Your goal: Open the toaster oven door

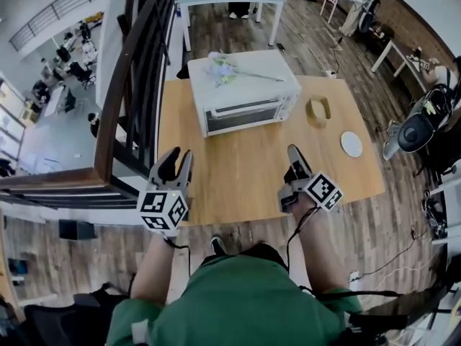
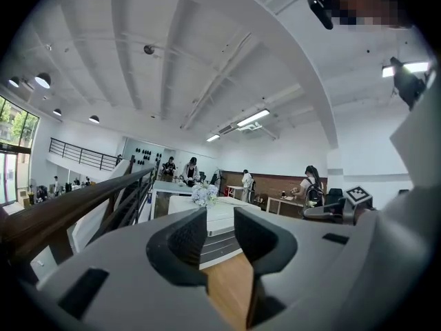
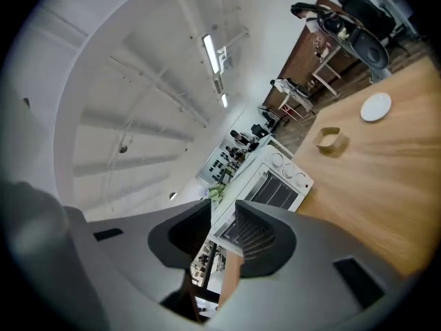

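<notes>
**Both grippers hovering at the near edge, oven door shut**

The person is holding both forearms out from a green top, with each hand gripping its tool over the near part of the wooden table (image 1: 245, 182). The left gripper (image 1: 178, 158) is hanging near the table's left edge, pointing far, and its jaws are standing spread with nothing between them. The right gripper (image 1: 294, 157) is sitting right of centre, tilting slightly left toward the oven, and its jaws are likewise standing apart and gripping nothing.

The white toaster oven (image 1: 245, 85) is resting at the far middle of the table, well apart from both grippers, with its glass door (image 1: 241, 118) facing near and closed. A sprig of pale flowers (image 1: 225, 69) is lying on its top. To its right a small wooden ring (image 1: 318, 110) is standing, and nearer and further right a white disc (image 1: 351, 143) is lying flat. Bare tabletop is stretching between the grippers and the door. A dark stair railing (image 1: 126, 85) is running along the table's left side.
</notes>
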`<state>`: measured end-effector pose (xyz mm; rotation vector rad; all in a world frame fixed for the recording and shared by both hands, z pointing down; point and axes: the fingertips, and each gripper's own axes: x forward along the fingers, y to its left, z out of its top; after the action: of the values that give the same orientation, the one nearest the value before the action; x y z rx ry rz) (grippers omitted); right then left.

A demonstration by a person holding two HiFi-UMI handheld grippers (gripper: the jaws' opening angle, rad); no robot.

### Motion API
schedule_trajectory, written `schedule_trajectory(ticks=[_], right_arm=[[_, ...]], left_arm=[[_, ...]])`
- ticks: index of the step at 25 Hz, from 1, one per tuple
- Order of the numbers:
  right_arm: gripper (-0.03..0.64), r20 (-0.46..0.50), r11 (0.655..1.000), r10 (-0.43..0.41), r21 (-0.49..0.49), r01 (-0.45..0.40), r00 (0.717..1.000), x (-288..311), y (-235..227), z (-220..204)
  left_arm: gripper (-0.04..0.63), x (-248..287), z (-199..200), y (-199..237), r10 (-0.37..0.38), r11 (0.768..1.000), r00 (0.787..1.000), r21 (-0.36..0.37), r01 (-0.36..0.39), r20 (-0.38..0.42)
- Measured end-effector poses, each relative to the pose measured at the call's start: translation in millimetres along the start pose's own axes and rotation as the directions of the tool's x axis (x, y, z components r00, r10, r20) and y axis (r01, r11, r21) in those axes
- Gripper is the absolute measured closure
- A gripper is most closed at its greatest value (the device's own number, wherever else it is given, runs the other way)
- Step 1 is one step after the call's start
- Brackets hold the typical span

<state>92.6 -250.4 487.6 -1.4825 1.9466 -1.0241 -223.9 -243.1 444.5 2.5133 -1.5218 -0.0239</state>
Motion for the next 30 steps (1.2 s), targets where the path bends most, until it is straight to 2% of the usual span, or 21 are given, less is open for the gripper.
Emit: schedule_trajectory(ticks=[3,8,16,21,26,28,30], right_arm=[[0.5,0.006,0.994,0.003,0.111,-0.004,1.0,34,-27,6],[0.489,-0.036,0.956,0.03,0.292,-0.019,0.999,89,-57,9],[0.467,-0.068,0.87,0.066,0.493,-0.024,0.996,176,-97,4],[0.445,-0.091,0.849,0.024,0.527,0.028,0.996,209,-116,-7],[0.422,-0.082,0.836,0.011,0.547,0.036,0.997,235,-121,-11],[0.435,-0.077,0.838,0.012,0.545,0.032,0.997,238,-120,-10],[0.486,-0.067,0.833,0.028,0.553,0.014,0.997,239,-119,-10]], left_arm=[[0.462,16,-6,10,0.039,0.999,0.999,0.009,-0.039,-0.014],[0.462,21,-9,16,0.137,0.991,0.99,0.004,-0.137,-0.03],[0.463,2,-24,26,0.284,0.959,0.957,-0.009,-0.285,-0.068],[0.462,-24,-35,40,0.381,0.923,0.921,-0.025,-0.384,-0.087],[0.462,-46,-42,50,0.447,0.891,0.889,-0.032,-0.452,-0.097],[0.462,-50,-45,52,0.46,0.884,0.882,-0.037,-0.466,-0.1],[0.463,-50,-47,54,0.463,0.882,0.881,-0.042,-0.469,-0.103]])
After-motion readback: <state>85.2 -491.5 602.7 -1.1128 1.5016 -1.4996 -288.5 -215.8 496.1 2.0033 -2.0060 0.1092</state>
